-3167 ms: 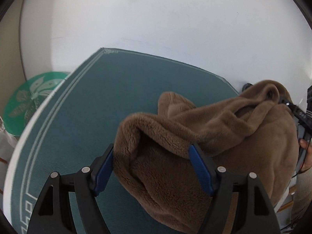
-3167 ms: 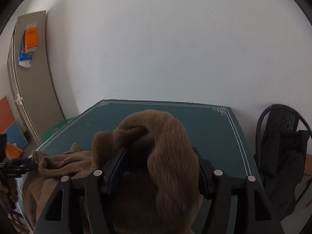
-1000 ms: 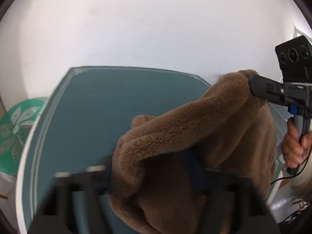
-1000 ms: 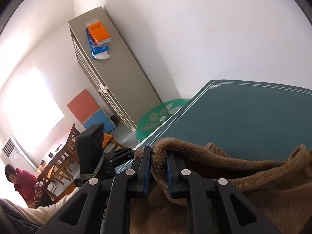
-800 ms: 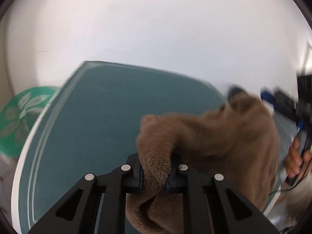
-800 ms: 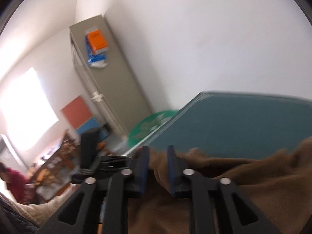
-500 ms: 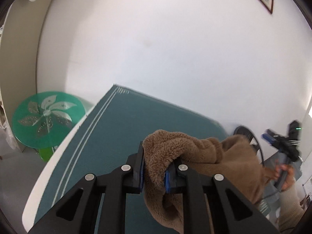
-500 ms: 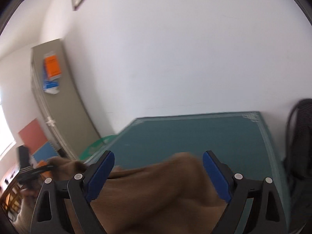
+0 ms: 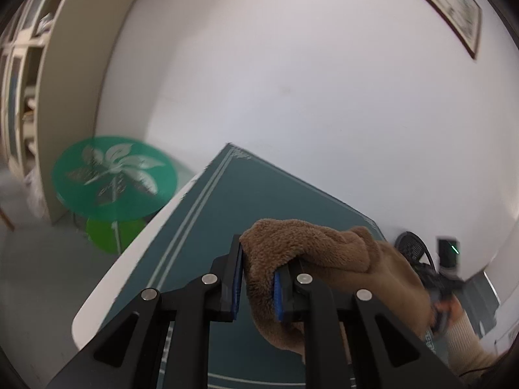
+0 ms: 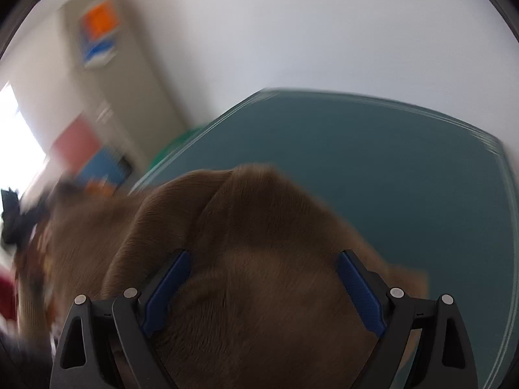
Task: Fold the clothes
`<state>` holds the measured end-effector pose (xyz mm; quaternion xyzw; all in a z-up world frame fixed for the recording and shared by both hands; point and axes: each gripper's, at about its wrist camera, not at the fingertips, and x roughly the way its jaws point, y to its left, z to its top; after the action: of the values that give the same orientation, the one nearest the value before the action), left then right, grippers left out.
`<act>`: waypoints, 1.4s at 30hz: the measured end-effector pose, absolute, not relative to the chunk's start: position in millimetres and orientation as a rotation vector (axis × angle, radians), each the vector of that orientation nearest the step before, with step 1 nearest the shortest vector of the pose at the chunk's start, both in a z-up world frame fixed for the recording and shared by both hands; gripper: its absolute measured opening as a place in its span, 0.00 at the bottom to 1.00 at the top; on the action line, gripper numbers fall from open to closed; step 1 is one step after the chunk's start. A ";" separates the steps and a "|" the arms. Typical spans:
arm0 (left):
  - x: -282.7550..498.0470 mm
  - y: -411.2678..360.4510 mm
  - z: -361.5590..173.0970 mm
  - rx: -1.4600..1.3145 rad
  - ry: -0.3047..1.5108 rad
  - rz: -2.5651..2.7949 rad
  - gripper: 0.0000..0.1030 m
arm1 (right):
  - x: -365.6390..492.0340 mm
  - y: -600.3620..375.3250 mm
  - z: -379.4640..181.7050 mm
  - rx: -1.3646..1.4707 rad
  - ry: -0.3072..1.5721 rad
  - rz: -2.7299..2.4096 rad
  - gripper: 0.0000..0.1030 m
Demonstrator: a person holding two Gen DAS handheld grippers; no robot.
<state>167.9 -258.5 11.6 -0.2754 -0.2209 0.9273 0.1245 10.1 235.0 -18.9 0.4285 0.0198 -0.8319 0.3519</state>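
A brown fleece garment hangs bunched above the teal table mat. My left gripper is shut on a thick fold of the brown fleece garment and holds it up. In the right wrist view the garment bulges between the wide-open blue pads of my right gripper. The jaws stand well apart and do not clamp it. The right gripper's body shows at the far right of the left wrist view, in a hand. The right wrist view is blurred by motion.
A round green glass side table stands left of the big table, beside a beige cabinet. A black chair stands past the table's far right corner. A white wall runs behind with a framed picture.
My right gripper, shut on the fleece a second ago, has opened wide and swung. My left gripper closed on a fold and lifted it higher.
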 end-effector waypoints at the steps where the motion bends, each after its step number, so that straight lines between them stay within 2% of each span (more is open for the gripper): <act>1: 167.2 -265.5 6.2 -0.811 -0.677 2.698 0.17 | 28.1 228.8 -19.7 1.102 0.071 -2.099 0.91; 5: 164.7 -281.5 -13.8 -0.843 -0.780 2.680 0.17 | 99.2 210.1 -19.8 1.053 0.254 -1.974 0.91; 10: 158.1 -282.8 -30.6 -0.875 -0.782 2.683 0.17 | 165.0 207.4 -18.0 1.010 0.441 -1.921 0.92; 14: 164.4 -287.0 -36.1 -0.877 -0.792 2.683 0.18 | 165.3 234.3 4.4 0.983 0.317 -1.978 0.92; 20: 171.0 -294.0 -43.1 -0.888 -0.801 2.681 0.18 | 131.3 261.9 55.9 0.765 0.194 -2.164 0.92; 24: 174.5 -298.1 -45.8 -0.889 -0.815 2.670 0.18 | 61.3 251.9 62.1 0.834 0.049 -2.194 0.92; 29: 171.9 -301.2 -49.3 -0.905 -0.829 2.669 0.20 | -12.1 207.3 30.3 1.063 -0.102 -2.119 0.92; 34: 167.1 -302.6 -54.7 -0.923 -0.840 2.659 0.20 | -33.4 188.7 -19.7 1.351 -0.038 -2.003 0.92; 42: 149.9 -298.6 -60.8 -0.946 -0.850 2.648 0.20 | 80.4 207.6 -0.1 1.176 0.252 -1.853 0.92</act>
<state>149.9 -298.6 -60.8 -0.3203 -0.2879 0.8967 0.1020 80.4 207.6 -0.1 0.4755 0.1019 -0.7492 0.4496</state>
